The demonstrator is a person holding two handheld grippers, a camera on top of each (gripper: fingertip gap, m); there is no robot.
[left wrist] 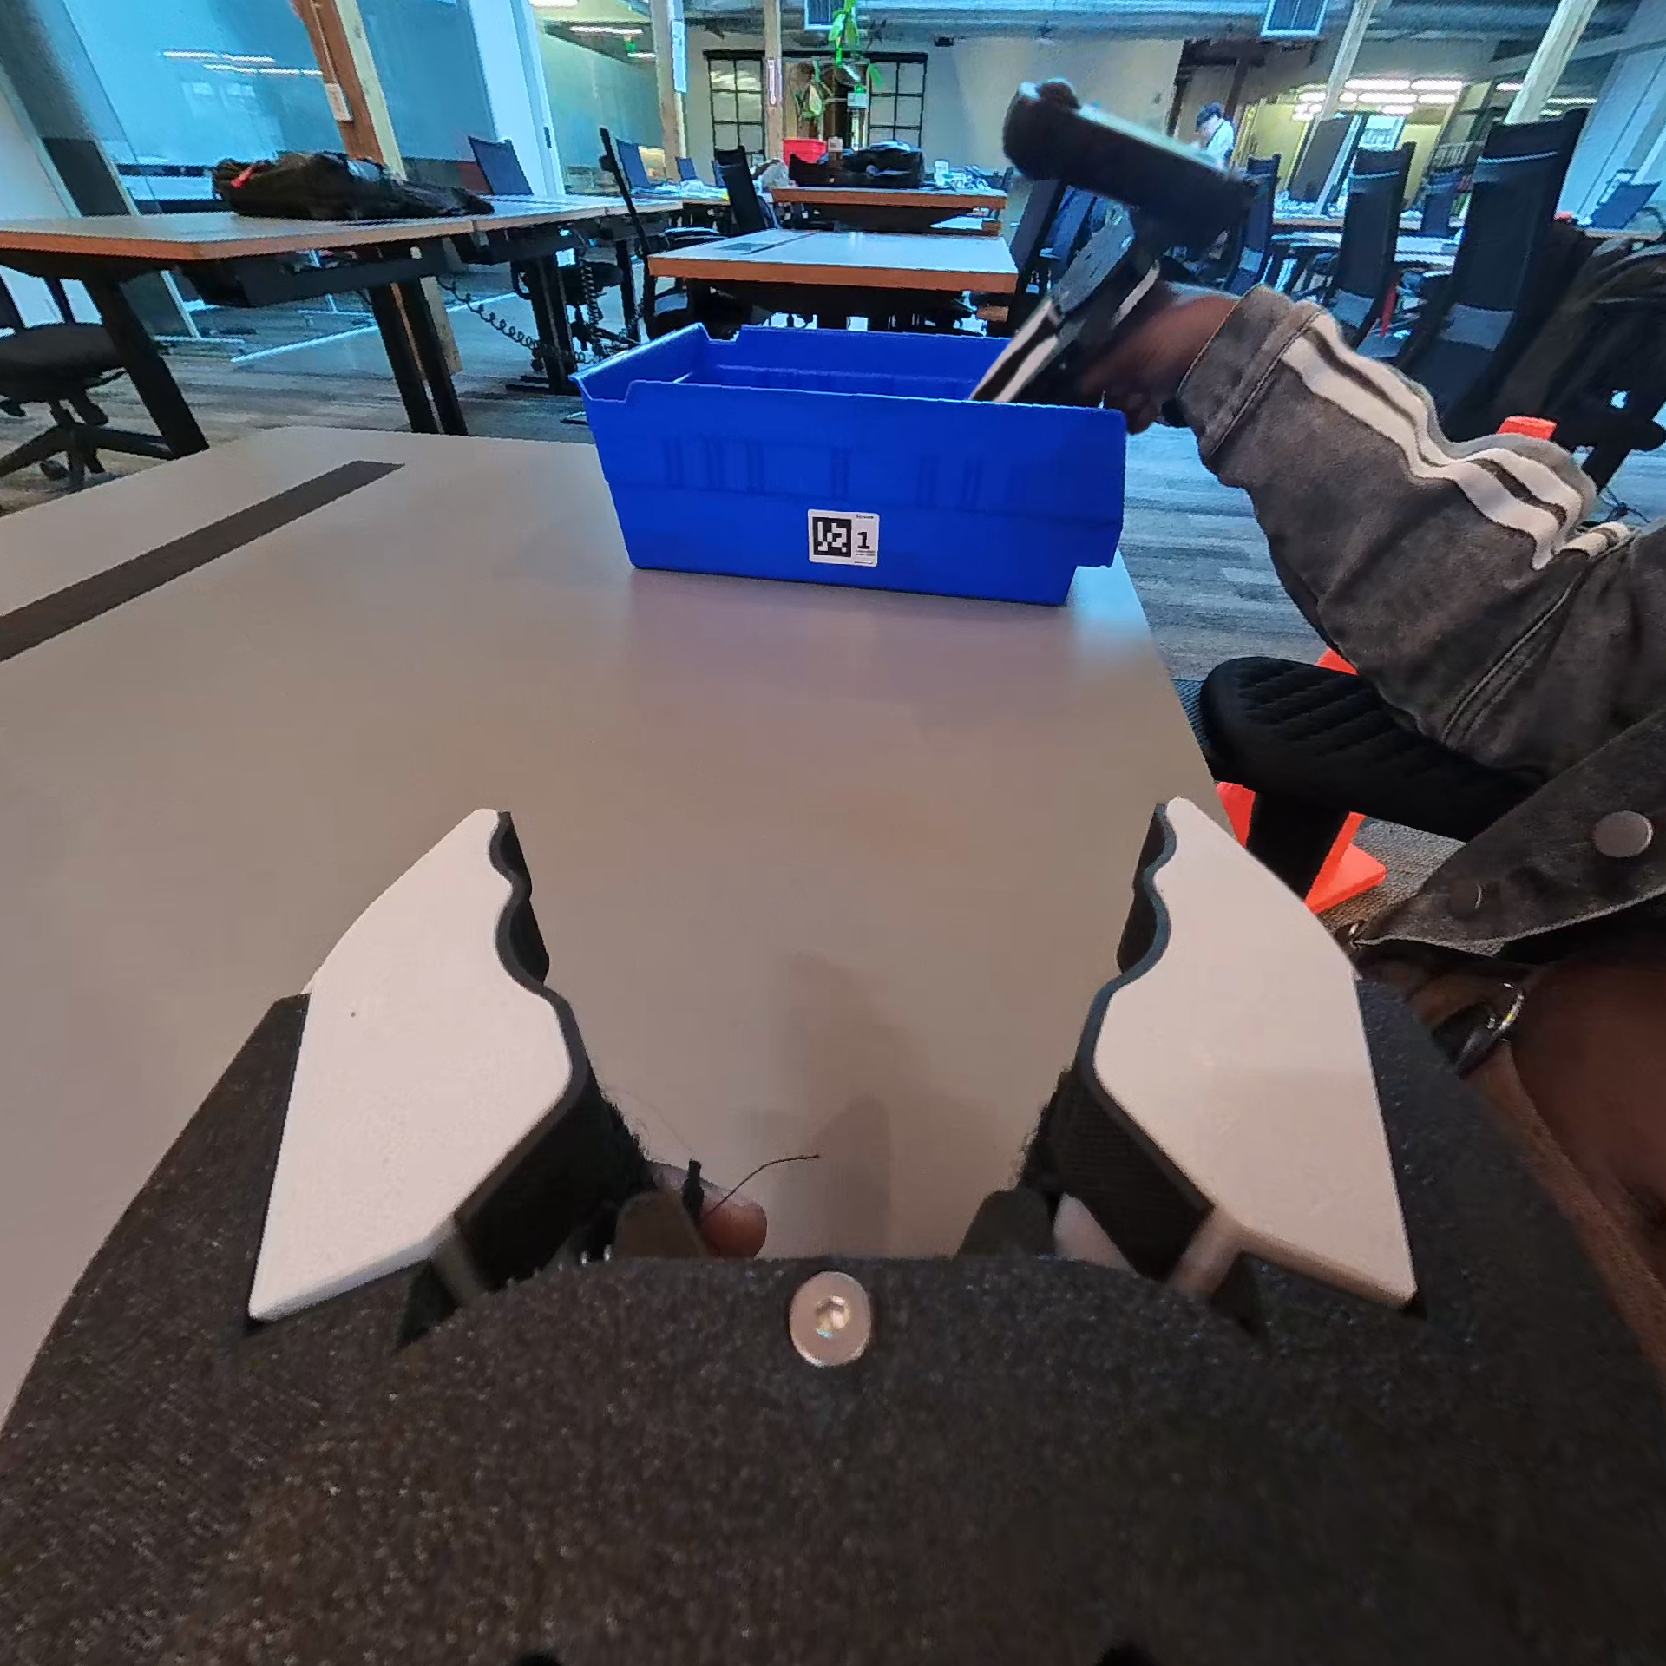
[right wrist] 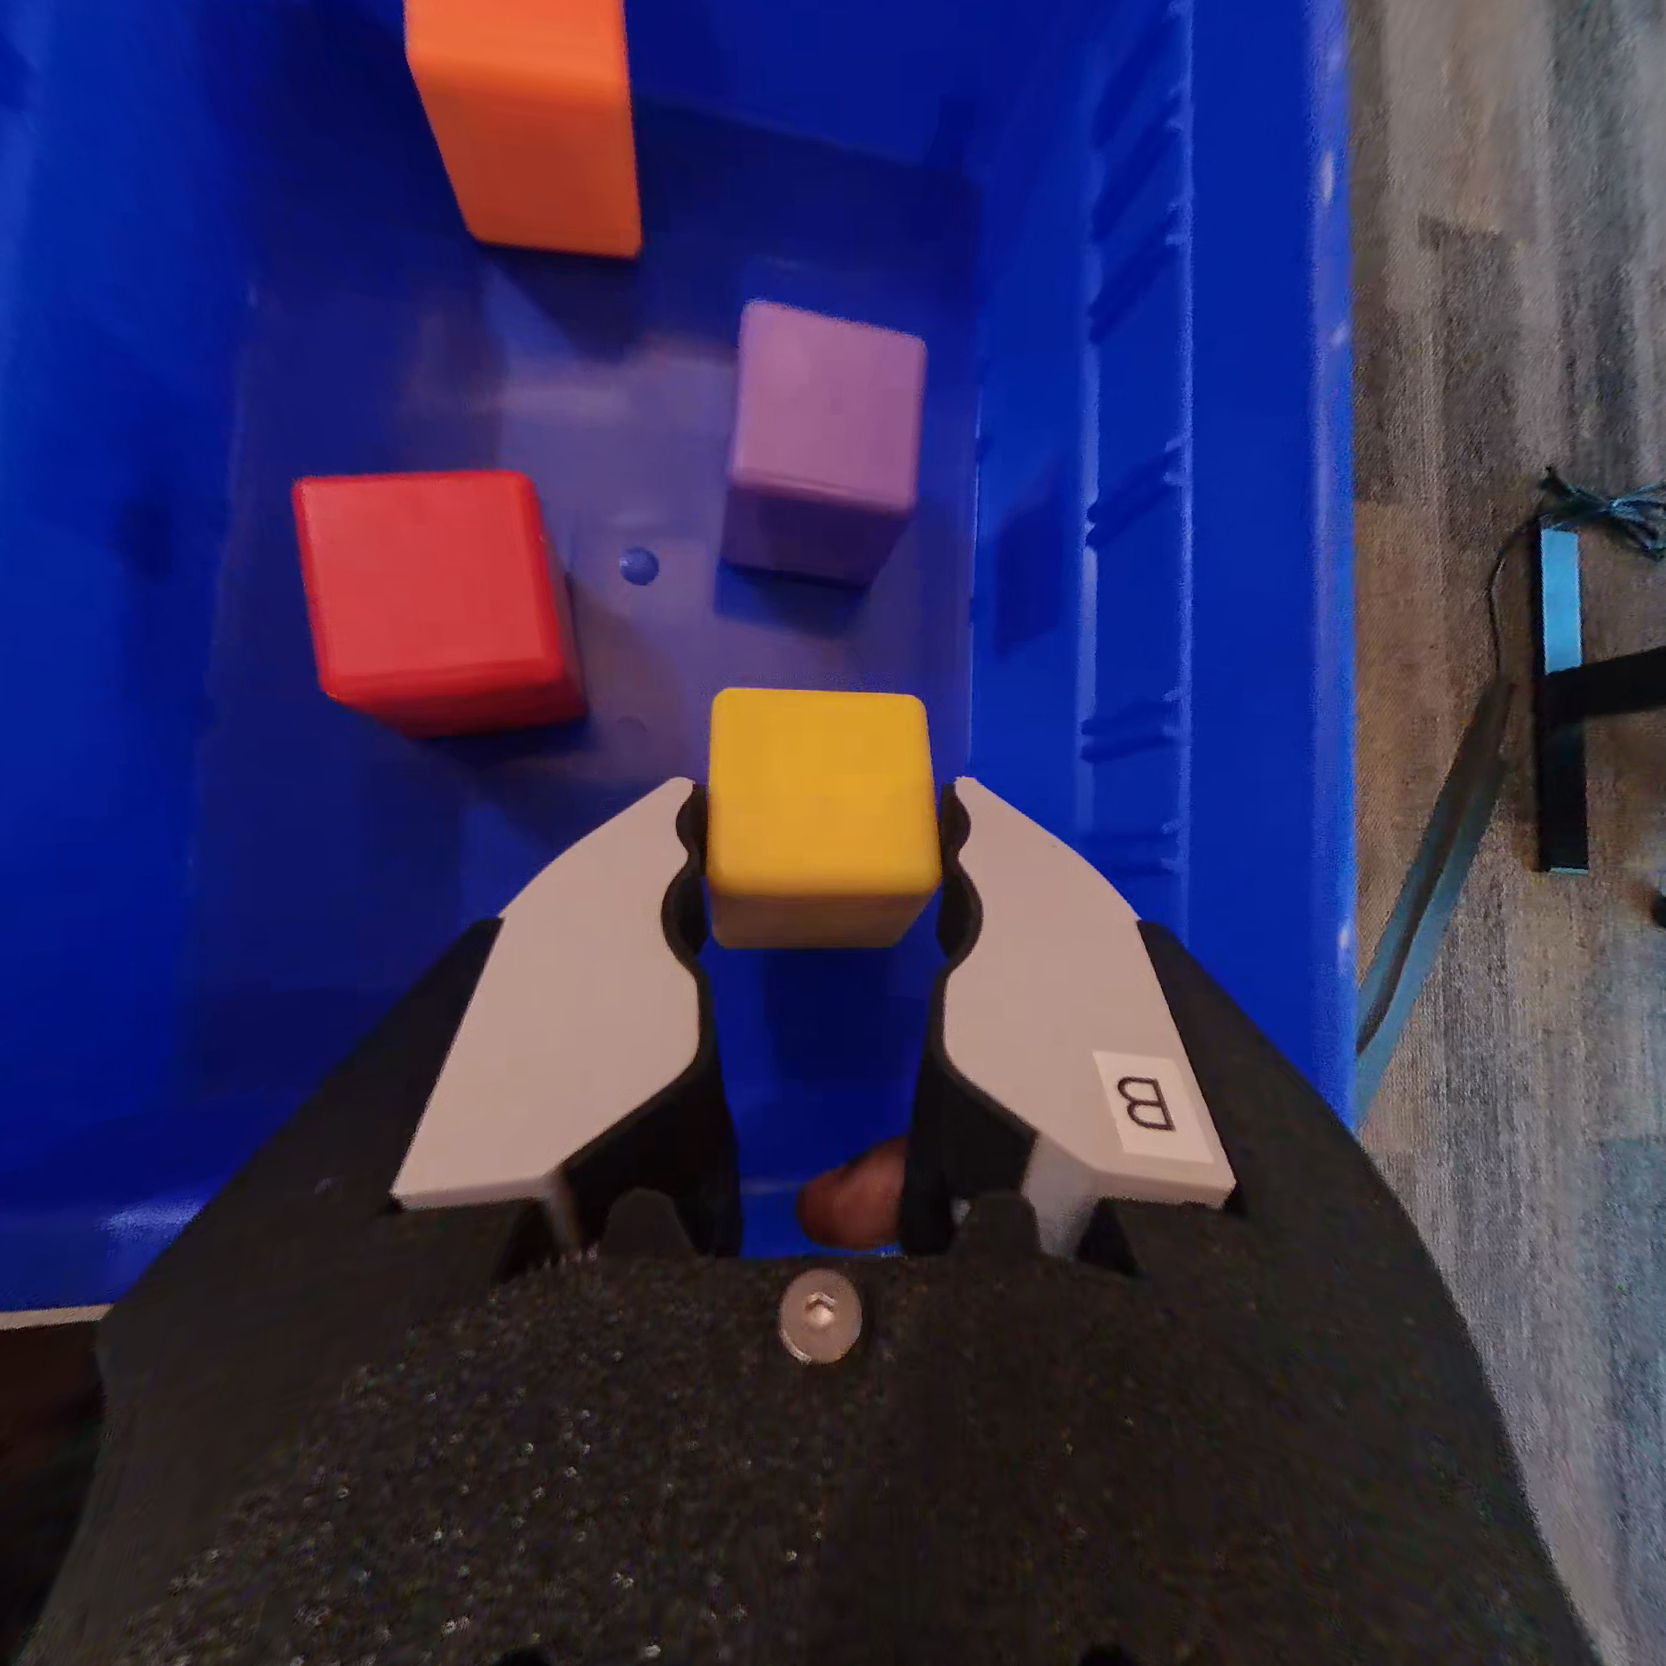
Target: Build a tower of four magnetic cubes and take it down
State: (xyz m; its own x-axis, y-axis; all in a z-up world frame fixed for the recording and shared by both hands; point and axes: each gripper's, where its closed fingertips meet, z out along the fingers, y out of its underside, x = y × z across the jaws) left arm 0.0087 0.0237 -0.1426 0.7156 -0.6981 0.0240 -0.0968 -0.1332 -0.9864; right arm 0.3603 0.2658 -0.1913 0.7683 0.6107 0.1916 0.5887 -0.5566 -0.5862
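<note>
My right gripper (right wrist: 819, 816) is shut on a yellow cube (right wrist: 819, 802), both pads against its sides, above the floor of the blue bin (right wrist: 1154, 541). A red cube (right wrist: 433, 595), a purple cube (right wrist: 825, 433) and an orange cube (right wrist: 532, 117) lie on the bin floor beyond it. My left gripper (left wrist: 834, 856) is open and empty over the grey table (left wrist: 631, 721), well short of the blue bin (left wrist: 856, 478). The left wrist view shows the right gripper (left wrist: 1082, 297) reaching down into the bin from the right; its fingertips are hidden there.
A person's sleeve (left wrist: 1442, 559) reaches over the table's right edge. A black chair armrest (left wrist: 1325, 730) and an orange cone (left wrist: 1343, 874) stand past that edge. A dark strip (left wrist: 180, 559) crosses the table at left. Carpet (right wrist: 1487, 361) lies right of the bin. Across from one pair of fingers to the other is roughly 45 cm.
</note>
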